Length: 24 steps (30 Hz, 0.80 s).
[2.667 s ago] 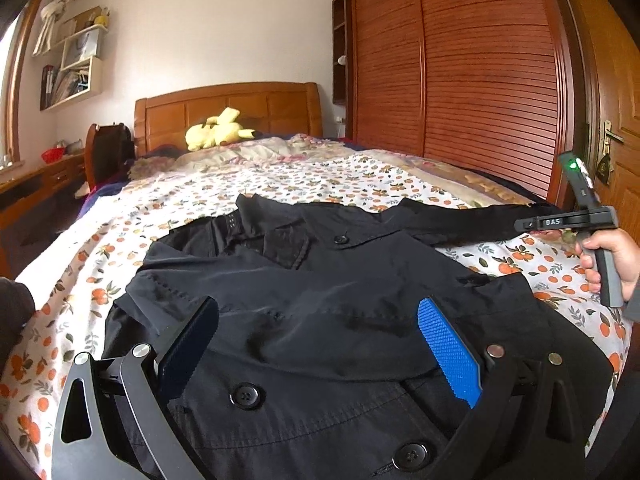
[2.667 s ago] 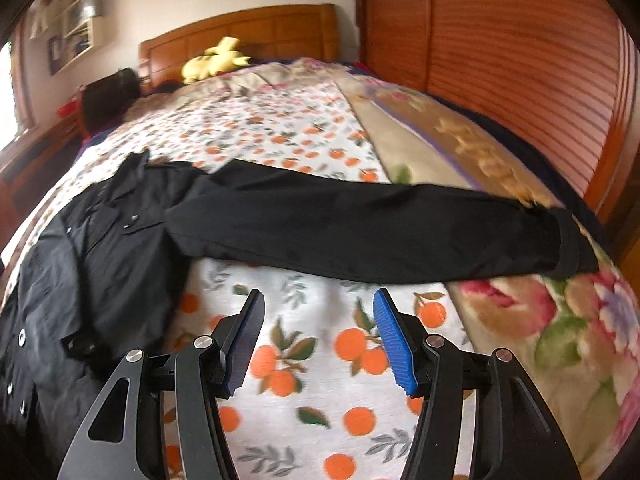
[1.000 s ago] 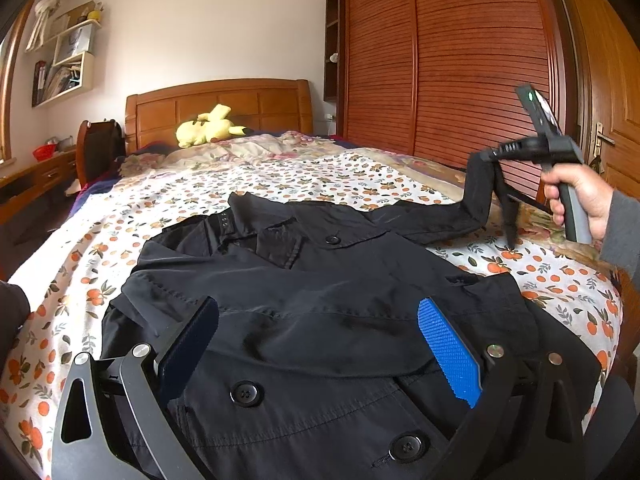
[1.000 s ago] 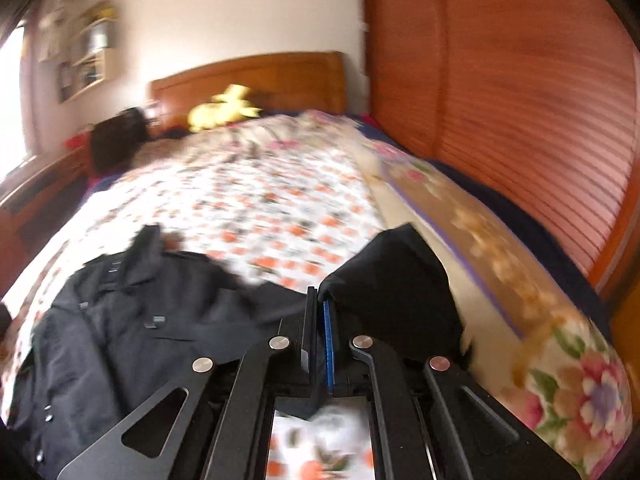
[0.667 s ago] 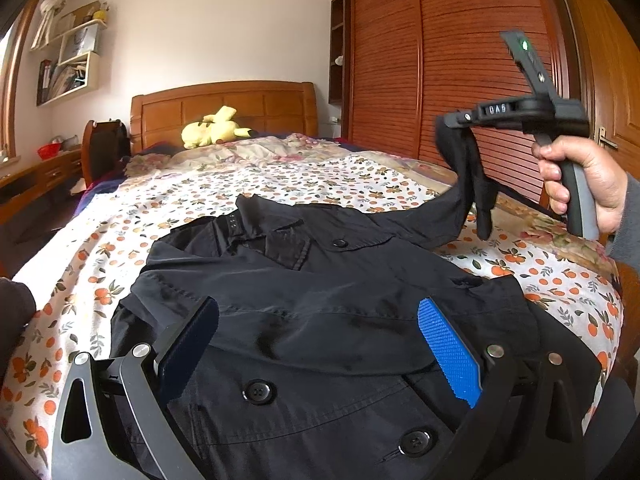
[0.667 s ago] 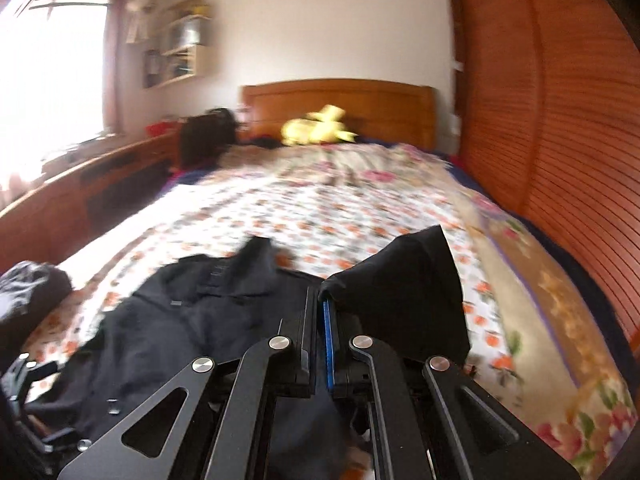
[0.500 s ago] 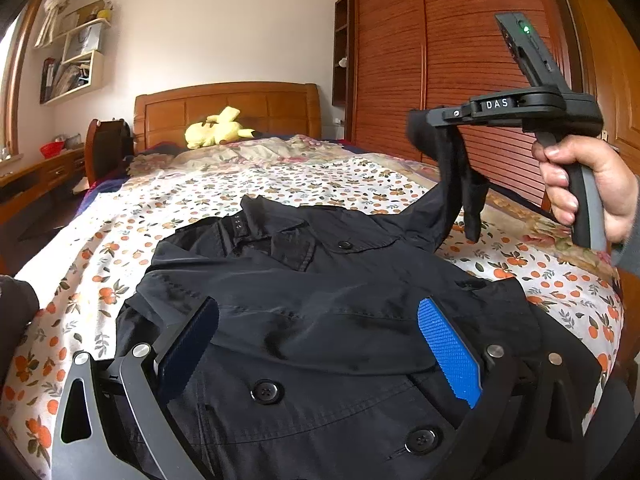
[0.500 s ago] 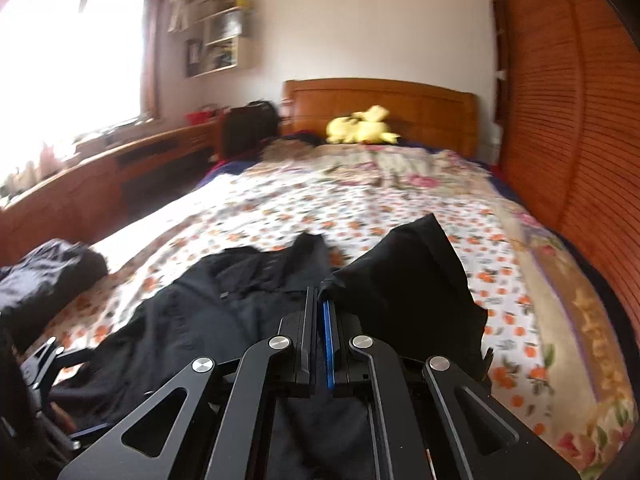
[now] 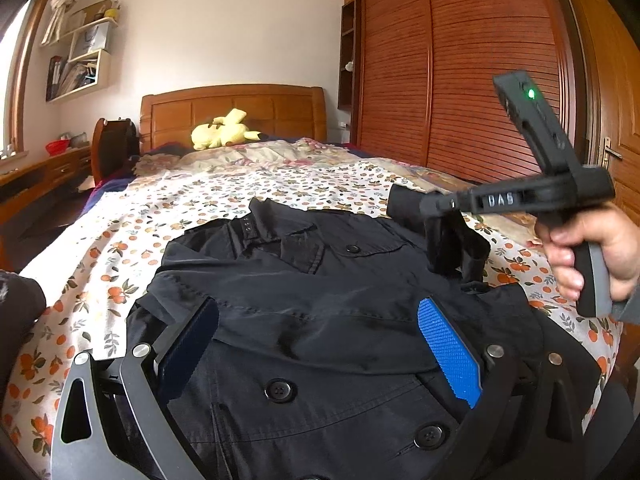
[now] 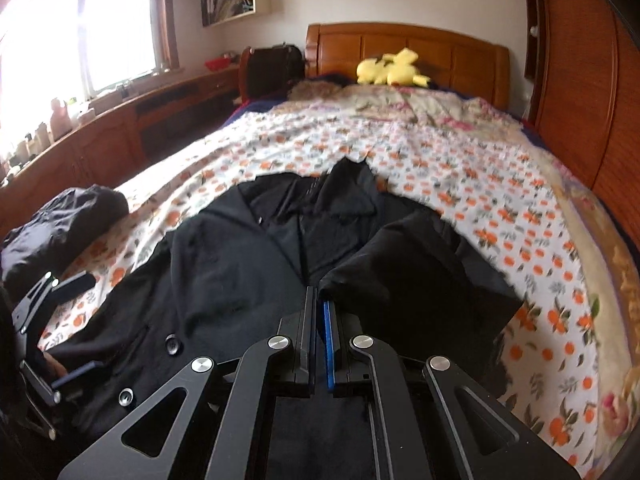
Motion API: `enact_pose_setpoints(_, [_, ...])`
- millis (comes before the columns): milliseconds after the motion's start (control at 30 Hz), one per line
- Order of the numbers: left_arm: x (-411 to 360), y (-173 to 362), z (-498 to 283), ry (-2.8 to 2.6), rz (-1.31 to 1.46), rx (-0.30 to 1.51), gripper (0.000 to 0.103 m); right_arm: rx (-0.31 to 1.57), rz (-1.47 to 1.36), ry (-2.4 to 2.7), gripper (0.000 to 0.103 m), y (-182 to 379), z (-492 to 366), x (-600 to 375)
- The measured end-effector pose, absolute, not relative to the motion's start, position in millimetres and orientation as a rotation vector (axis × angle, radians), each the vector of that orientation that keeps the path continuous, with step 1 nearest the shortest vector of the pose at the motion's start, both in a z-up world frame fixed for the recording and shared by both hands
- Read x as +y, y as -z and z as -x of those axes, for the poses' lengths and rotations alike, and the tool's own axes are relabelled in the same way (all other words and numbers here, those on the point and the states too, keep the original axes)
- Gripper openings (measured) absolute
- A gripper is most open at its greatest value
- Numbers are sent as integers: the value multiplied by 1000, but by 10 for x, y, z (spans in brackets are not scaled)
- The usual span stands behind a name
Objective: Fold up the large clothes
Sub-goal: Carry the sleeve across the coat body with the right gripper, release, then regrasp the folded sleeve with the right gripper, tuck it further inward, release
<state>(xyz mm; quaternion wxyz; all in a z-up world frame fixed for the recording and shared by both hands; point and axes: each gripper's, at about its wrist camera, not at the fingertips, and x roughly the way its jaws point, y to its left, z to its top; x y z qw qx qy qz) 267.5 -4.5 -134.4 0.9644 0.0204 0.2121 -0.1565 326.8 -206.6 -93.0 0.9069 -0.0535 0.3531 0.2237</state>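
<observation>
A black buttoned coat (image 9: 304,312) lies face up on the bed, collar toward the headboard; it also shows in the right wrist view (image 10: 248,256). My right gripper (image 10: 319,300) is shut on the cuff end of the coat's sleeve (image 10: 420,276) and holds it low over the coat's chest. In the left wrist view the right gripper (image 9: 412,204) carries the sleeve (image 9: 452,240) doubled back over the coat's right shoulder. My left gripper (image 9: 320,344) is open and empty just above the coat's lower front.
The bed has an orange-print sheet (image 9: 168,216) and a wooden headboard (image 9: 232,112) with a yellow plush toy (image 9: 224,134). A dark bundle of clothing (image 10: 60,224) lies at the bed's left edge. Wooden wardrobe doors (image 9: 480,80) stand to the right.
My right gripper closed on the sleeve's end, lifted it, and swung it leftward and down over the coat's chest. My left gripper stayed open in place.
</observation>
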Motion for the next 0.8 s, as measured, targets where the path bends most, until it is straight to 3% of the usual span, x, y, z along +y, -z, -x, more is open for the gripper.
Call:
enact_pose_setpoints(167, [-23,1338,-2660,311,-44,429,101,799,97,-477,10,1121,-3221,-2002])
enact_pose_setpoints(300, [8,1335,-2663,305,-39,430,101,825,99,-478,35,1239,-3070,-1968])
enact_pose_setpoints(667, [38,1325,-2647,302,-41,428,101,753,118,-375,42,1097,-2807,-2293])
enact_pose_setpoints(700, [41,1325,-2642,301,-42,427,101,752,116,-359,44,1091,-2829,-2340])
enact_pose_setpoints(733, [50,1324,-2636,301,-41,427,101,749,115,-331,53,1088,-2866,-2409])
enact_pose_setpoints(800, [71,1326,-2623,299,-41,426,101,745,112,-291,57,1099,-2936,-2519])
